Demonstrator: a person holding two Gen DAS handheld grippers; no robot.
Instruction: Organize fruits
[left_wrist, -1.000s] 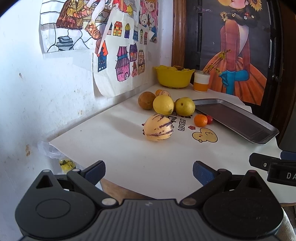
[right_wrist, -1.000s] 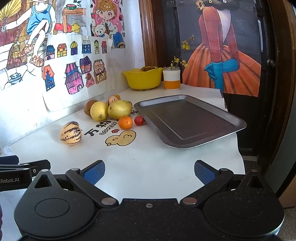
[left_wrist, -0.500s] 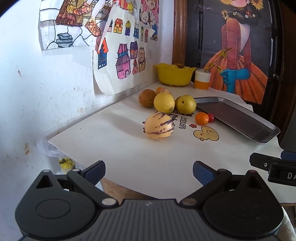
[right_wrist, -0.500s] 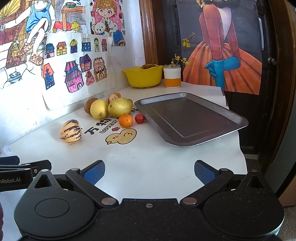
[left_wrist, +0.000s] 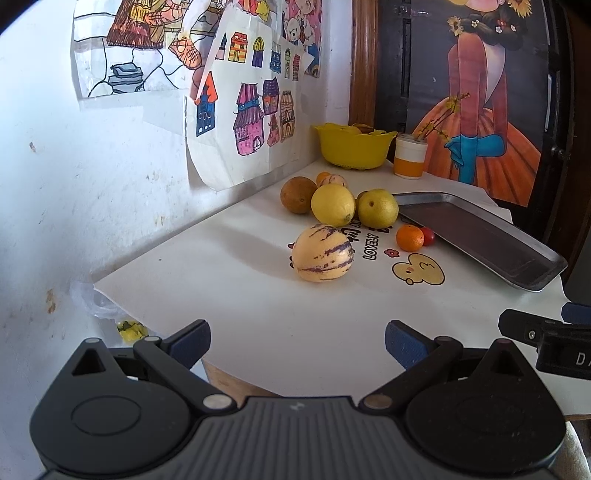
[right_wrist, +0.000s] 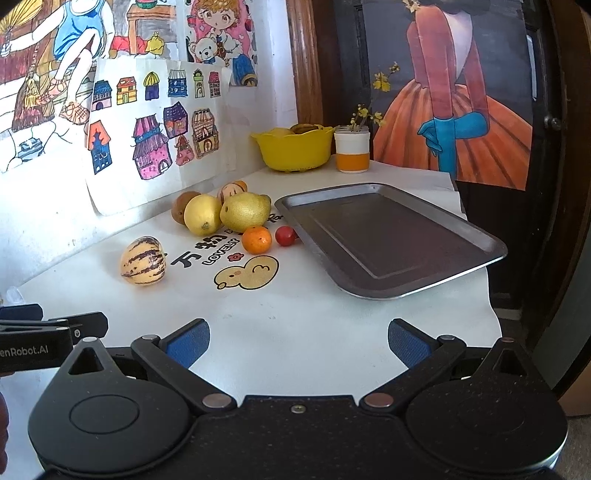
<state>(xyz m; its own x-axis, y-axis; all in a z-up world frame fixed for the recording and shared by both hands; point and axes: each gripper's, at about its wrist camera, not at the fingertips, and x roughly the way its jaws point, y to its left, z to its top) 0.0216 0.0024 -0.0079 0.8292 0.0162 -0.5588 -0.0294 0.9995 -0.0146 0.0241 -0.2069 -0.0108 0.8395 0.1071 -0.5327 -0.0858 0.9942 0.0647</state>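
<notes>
A striped yellow-purple melon (left_wrist: 322, 253) lies alone on the white table, nearest my left gripper (left_wrist: 297, 343), which is open and empty at the table's near edge. Behind the melon sit a brown fruit (left_wrist: 298, 194), a yellow lemon (left_wrist: 332, 205) and a greenish lemon (left_wrist: 377, 208). A small orange (right_wrist: 256, 239) and a red tomato (right_wrist: 285, 235) lie beside the empty metal tray (right_wrist: 388, 236). My right gripper (right_wrist: 298, 341) is open and empty, short of the tray.
A yellow bowl (right_wrist: 293, 149) holding fruit and a white-orange cup (right_wrist: 351, 153) stand at the back. The wall with drawings runs along the left. The table's right edge drops off past the tray. A duck print (right_wrist: 247, 273) marks the tablecloth.
Both grippers have crept slightly forward toward the fruit; both stay open. Nothing on the table has moved.
</notes>
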